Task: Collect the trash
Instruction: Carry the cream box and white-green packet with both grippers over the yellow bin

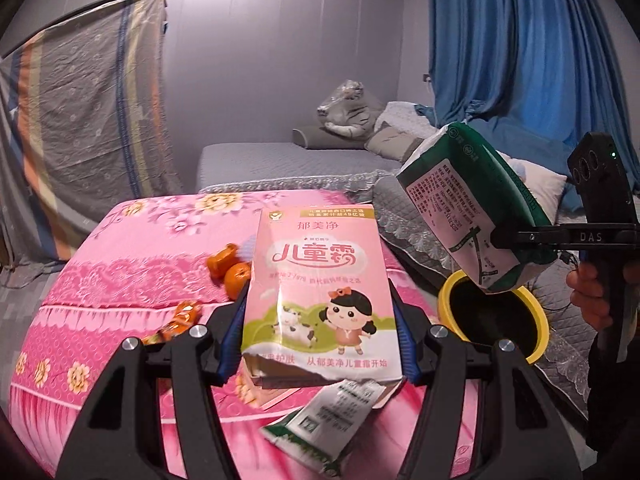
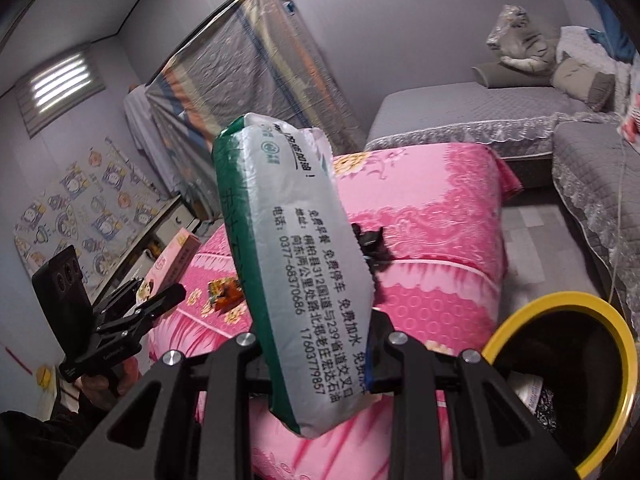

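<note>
Left hand-held gripper pinches the pink cardboard box across its lower width, blue pads on both side edges, box held upright above the pink floral bedspread. Box looks light and thin-walled, bottom flap torn open, so it crushes easily; a grip on the side edges low down works, moderate squeeze only.

Right hand-held gripper is clamped on the green-and-white tissue pack near its lower half, pack tilted, sticking up out of the jaws. Soft, squashy, plastic film probably a bit slippery; the mid-body pinch dents it but holds.

In the left wrist view the tissue pack hangs just above the yellow-rimmed trash bin, lower end over the opening, not yet released. In the right wrist view the bin sits lower right of the pack, some trash already inside, contents hard to make out.

Not yet picked up, on the bedspread: a flat green-and-white sachet right below the box, an orange candy wrapper just left of the left jaw, a tangerine and an orange packet behind the box, touching each other.
</note>
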Motion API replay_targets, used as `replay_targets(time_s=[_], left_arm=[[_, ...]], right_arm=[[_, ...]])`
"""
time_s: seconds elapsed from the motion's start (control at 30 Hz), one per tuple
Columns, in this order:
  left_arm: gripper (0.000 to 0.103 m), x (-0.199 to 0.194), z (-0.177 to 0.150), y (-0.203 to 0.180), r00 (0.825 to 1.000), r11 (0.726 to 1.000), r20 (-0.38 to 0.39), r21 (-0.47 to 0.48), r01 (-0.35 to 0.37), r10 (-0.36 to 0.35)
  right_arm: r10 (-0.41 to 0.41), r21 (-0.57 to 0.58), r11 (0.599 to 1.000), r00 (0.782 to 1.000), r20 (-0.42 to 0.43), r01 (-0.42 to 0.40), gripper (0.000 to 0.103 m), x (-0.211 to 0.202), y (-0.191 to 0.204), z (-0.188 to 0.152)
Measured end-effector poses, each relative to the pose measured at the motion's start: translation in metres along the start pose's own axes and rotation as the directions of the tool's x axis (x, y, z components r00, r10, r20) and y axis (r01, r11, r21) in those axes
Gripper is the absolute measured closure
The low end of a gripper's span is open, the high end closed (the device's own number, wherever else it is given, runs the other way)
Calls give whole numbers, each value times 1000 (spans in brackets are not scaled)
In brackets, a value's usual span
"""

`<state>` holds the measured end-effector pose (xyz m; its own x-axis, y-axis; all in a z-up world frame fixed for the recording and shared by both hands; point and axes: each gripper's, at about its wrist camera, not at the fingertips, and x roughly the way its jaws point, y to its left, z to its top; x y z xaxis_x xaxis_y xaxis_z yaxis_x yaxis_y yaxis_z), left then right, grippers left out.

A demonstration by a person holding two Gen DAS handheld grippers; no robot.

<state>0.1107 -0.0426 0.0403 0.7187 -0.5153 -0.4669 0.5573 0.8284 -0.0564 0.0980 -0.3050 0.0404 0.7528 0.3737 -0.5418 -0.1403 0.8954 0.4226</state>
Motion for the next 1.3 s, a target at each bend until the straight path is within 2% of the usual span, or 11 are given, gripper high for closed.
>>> replay_targets(time_s=[0.33,0.73,0.97,1.3], left_arm=[[46,30,22,-60,995,990,-9,100,103,-103],[46,61,34,-127,977,960,-17,180,214,-215],[46,75,35,-162,965,940,-29,221,259,-259],[46,96,34,-195,952,919,-51,250,306,-303]], right_arm=[[-111,123,987,991,69,102,78,-41,-59,-17],[-216,253,950,970,108,183,78,-79,-122,-46],[-264,333,918,959,104,216,77,-91,-157,-66],[-320,405,876,944,85,261,78,-97,-188,-85]])
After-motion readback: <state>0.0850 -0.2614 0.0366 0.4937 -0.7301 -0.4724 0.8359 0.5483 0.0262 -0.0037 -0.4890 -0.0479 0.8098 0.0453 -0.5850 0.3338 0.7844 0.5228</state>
